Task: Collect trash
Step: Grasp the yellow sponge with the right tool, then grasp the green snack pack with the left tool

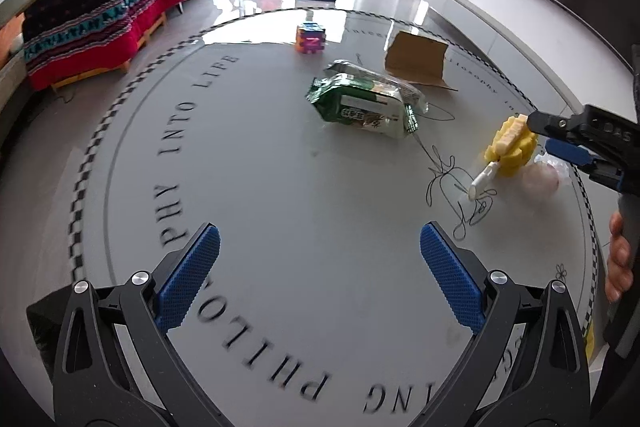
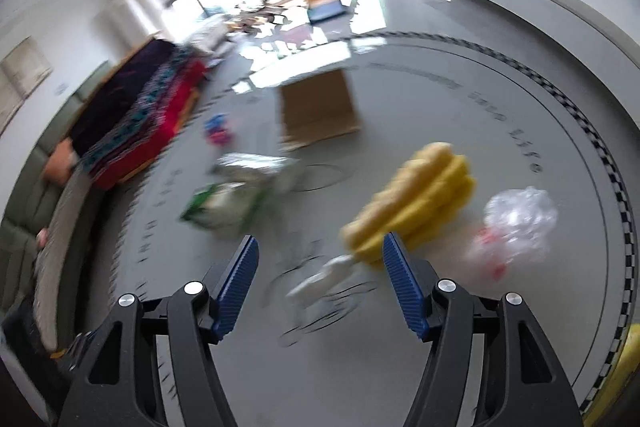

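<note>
1. Trash is spread over a round grey table (image 1: 280, 187) with a checkered rim and printed lettering; the near and left parts of the top are bare, giving free room there.
2. Clutter sits mid to right: green snack bag (image 1: 362, 101) at centre, cardboard piece (image 1: 416, 57) standing behind it to the far right, coloured cube toy (image 1: 309, 38) near the far edge.
3. Right side, close to the rim: yellow sponge brush (image 1: 510, 147) with its white handle (image 1: 484, 181) pointing near-left, and a crumpled clear plastic bag (image 2: 516, 223) just beside it on the right, touching or nearly so.
4. Left gripper (image 1: 320, 267): jaws spread wide, nothing between them, over bare tabletop; the snack bag lies well beyond its tips.
5. Right gripper (image 2: 318, 281): jaws apart, nothing pinched. In the right wrist view the white handle lies between and just past the fingertips, the yellow head just beyond the right finger (image 2: 404, 283); that view is motion-blurred.
6. In the left wrist view the right gripper comes in from the right edge with its tip over the sponge head; contact cannot be told.
7. Sponge head: yellow, ribbed, lobed. Plastic bag: clear with red print.
</note>
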Tool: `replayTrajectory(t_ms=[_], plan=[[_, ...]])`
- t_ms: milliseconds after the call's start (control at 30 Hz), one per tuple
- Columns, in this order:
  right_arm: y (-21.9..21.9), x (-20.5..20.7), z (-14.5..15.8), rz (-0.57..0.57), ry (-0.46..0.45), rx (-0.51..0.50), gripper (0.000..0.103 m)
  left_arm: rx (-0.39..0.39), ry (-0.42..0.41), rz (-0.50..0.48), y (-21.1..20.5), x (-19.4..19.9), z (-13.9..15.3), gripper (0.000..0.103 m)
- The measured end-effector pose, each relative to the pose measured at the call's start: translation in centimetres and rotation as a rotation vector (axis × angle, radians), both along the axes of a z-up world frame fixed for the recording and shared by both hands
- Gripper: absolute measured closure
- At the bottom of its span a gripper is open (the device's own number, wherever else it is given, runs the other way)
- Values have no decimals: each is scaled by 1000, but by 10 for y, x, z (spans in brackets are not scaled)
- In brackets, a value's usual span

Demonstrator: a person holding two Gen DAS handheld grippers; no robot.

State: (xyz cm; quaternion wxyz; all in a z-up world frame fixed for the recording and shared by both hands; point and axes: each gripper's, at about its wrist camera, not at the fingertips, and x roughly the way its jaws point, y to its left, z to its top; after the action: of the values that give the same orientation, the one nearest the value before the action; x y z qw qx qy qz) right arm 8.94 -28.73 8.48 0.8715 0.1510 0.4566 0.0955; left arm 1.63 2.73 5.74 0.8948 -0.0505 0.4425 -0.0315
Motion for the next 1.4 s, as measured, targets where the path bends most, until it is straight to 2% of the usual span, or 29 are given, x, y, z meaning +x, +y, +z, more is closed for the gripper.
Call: replayTrajectory(t_ms=[167,233,333,467,533,600,667,733,767,867,933,1033,1267,1400], plan=[[-13,34,-28,-55,72,-36,37,-14,5,-8,-5,25,-4,6],[-11,41,-31,-67,67,-54,30,-21,6,3,-4,32,-5,6],[-2,50,-30,-74,57,-117,22,-34,3,58,-1,44,-5,6],[1,62,-33,-125,35,-218,22,-86,22,205,8,67,1,6],[-5,68,-37,-148,49,-227,22,-121,14,223,9,76,5,6],[-12,74,-44,-153,84,-238,22,-119,14,205,3,89,8,6],[-16,80,-50,-142,102,-275,34,-104,16,201,-2,99,10,6],[-17,82,-52,-130,93,-310,56,-92,40,244,-6,111,7,6],[-18,82,-51,-122,83,-306,57,-96,52,272,-7,115,4,6],[-26,80,-48,-57,64,-186,60,-128,102,372,-9,130,-6,6],[-25,76,-43,-39,32,-170,60,-139,129,429,-10,140,-11,6],[-27,70,-32,-9,-11,-140,60,-115,178,494,-16,155,-21,6],[-21,60,-9,46,-69,-110,59,-62,188,557,-24,166,-24,6],[-24,55,-4,42,-81,-91,59,-173,244,584,-22,173,-32,6]])
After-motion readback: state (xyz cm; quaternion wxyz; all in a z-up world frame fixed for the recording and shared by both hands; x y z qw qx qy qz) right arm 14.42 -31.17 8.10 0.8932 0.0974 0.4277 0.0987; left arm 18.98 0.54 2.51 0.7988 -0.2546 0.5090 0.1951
